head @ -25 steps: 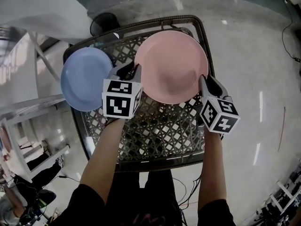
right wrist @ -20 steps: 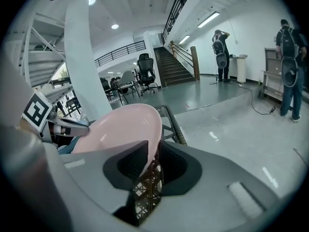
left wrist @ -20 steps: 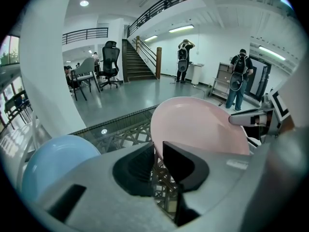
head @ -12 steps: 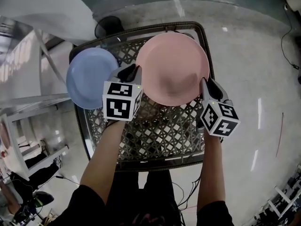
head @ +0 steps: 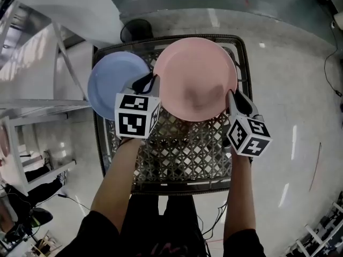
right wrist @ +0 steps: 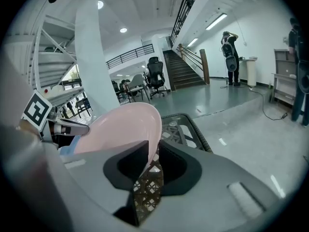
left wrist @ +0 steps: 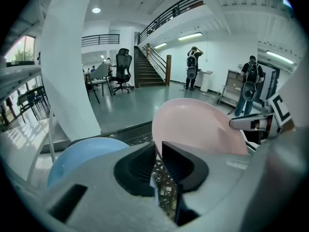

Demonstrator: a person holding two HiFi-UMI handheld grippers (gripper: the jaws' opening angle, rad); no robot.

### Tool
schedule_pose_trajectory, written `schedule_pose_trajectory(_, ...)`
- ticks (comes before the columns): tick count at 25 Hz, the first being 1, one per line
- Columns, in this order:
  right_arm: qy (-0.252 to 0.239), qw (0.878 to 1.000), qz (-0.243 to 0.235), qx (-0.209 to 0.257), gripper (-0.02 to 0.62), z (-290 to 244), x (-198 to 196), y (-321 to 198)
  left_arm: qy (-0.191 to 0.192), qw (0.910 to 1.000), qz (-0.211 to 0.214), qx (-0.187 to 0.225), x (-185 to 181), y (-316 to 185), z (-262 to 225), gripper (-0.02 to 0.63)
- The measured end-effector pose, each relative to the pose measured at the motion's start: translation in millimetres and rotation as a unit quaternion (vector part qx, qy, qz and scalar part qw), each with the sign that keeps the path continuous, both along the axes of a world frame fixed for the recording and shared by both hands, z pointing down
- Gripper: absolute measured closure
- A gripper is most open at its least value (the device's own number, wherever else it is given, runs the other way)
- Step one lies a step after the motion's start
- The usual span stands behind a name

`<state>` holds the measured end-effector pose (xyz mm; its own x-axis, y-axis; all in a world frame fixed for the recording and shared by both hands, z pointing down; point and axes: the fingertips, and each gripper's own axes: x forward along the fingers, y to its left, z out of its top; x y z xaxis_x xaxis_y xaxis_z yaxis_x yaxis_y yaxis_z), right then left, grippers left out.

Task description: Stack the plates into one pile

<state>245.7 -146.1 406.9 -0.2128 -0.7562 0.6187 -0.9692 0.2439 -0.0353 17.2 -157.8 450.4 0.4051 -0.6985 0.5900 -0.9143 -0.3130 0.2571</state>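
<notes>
Pink, smooth and shallow: pink round plate [head: 195, 76], over the far half of a brown woven table [head: 182, 149] with a criss-cross top full of holes. Hard to tell if it touches the table. Pinched by the rim on two sides. On its left edge, the left gripper [head: 151, 79], with jaws closing on the thin rim between them. On its right edge, the right gripper [head: 231, 96], with jaws clamped on the rim.

Just beside it on the left, a light blue round plate [head: 112, 82], same shallow dish shape, lying flat and poking out past the table's left rim.

Shown only from the head view: both plates whole from above, two bare arms, and the black-and-white marker cube [head: 136, 115] on each gripper.

Shown only from the left gripper view: the dark ribbed pads [left wrist: 140, 166] of the left gripper [left wrist: 158, 146] close together, and the pink round plate [left wrist: 203, 129] rising wide behind them.

Shown only from the right gripper view: the rim of the pink round plate [right wrist: 120, 127] slipping down into the right gripper [right wrist: 153, 149].

All around, a shiny grey floor [head: 289, 90]. Farther off, a big bright hall with a thick white pillar [left wrist: 67, 57], dark stairs [left wrist: 149, 71], a black office chair [left wrist: 121, 71] and two people [left wrist: 193, 66] standing far away.
</notes>
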Motion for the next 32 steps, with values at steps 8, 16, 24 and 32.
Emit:
schedule_pose_trajectory(8,-0.004,0.999,-0.048,-0.006,0.520,0,-49,-17,0.001,0.9988,-0.049,-0.004,-50,4,-2,0.568)
schedule_pose_trajectory(16,-0.009,0.994,-0.107,-0.014,0.520,12,-125,-25,-0.003,0.9943,-0.106,-0.010,-124,22,7,0.568)
schedule_pose_trajectory(24,-0.009,0.987,-0.156,-0.029,0.520,29,-202,-26,-0.005,0.9880,-0.153,-0.019,-196,44,21,0.568)
schedule_pose_trajectory(32,-0.010,0.981,-0.190,-0.038,0.520,41,-260,-13,-0.001,0.9817,-0.188,-0.030,-251,73,33,0.569)
